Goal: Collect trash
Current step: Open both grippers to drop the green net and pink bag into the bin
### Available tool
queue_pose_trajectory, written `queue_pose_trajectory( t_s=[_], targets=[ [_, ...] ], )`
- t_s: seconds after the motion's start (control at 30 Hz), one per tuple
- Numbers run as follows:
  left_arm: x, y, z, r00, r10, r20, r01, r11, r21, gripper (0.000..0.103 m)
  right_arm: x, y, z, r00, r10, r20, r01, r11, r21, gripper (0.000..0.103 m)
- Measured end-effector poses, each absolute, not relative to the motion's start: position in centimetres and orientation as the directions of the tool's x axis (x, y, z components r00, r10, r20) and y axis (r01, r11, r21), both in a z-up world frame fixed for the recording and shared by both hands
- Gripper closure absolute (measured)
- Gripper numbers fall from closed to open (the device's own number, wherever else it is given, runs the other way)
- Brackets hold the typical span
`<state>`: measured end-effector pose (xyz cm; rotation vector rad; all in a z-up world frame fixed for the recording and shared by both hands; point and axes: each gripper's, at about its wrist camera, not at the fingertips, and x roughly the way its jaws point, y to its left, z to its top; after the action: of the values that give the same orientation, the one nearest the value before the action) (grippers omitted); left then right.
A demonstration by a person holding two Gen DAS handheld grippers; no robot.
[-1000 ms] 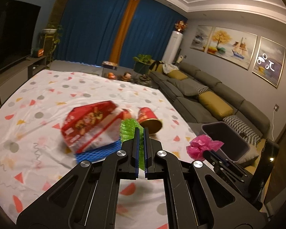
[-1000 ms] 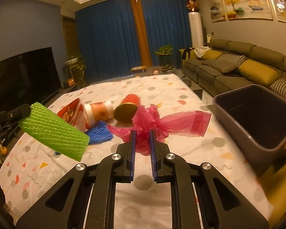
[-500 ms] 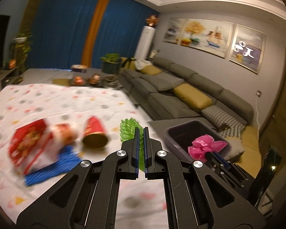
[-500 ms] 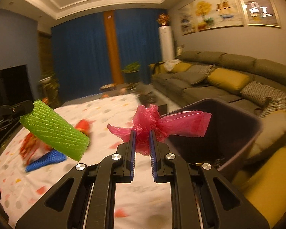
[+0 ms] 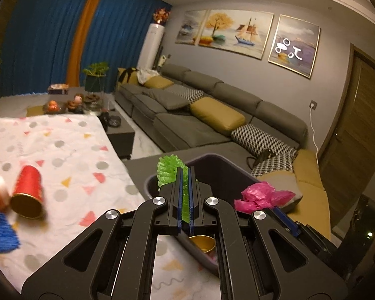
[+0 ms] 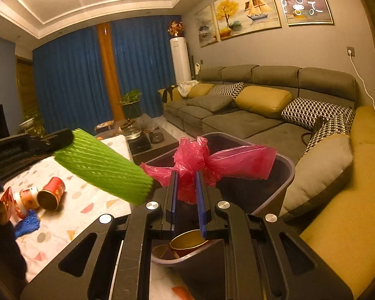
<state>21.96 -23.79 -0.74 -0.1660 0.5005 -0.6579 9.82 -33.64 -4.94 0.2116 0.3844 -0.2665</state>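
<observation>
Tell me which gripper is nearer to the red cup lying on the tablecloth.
Left. The left gripper, holding the green foam net, is on the side of the red cup; the right gripper with the pink bag is farther, over the bin.

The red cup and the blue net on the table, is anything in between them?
No. In the left wrist view the red cup and blue net lie close together, only patterned tablecloth between them.

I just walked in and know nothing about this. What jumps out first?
Two black claws each pinch bright rubbish over a dark bin: the left claw holds a green foam net, the right claw a crumpled pink bag. Left of them, a red cup lies tipped on the spotted tablecloth.
</observation>
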Motion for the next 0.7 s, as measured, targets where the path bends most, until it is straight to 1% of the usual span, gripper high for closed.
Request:
queue_pose_trajectory(
  t_s=[0.13, 0.5, 0.7],
  targets=[
    [22.5, -25.3, -1.7, 0.667, -0.633, -0.392, 0.558, 0.774, -0.3, 0.1, 10.4, -34.1, -5.3, 0.888, -0.212, -0.408, 0.295, 0.943, 0.154, 0.088],
    [23.5, -26.8, -4.6, 0.609, -0.654, -0.449, 0.578, 0.754, -0.313, 0.1, 11.5, -35.0, -5.8, 0.88, -0.198, -0.431, 0.294, 0.941, 0.168, 0.088],
    [23.3, -28.0, -5.6, 0.577, -0.664, -0.475, 0.606, 0.738, -0.295, 0.1, 11.8, -35.3, -6.0, 0.875, -0.192, -0.444, 0.293, 0.941, 0.169, 0.087]
  ],
)
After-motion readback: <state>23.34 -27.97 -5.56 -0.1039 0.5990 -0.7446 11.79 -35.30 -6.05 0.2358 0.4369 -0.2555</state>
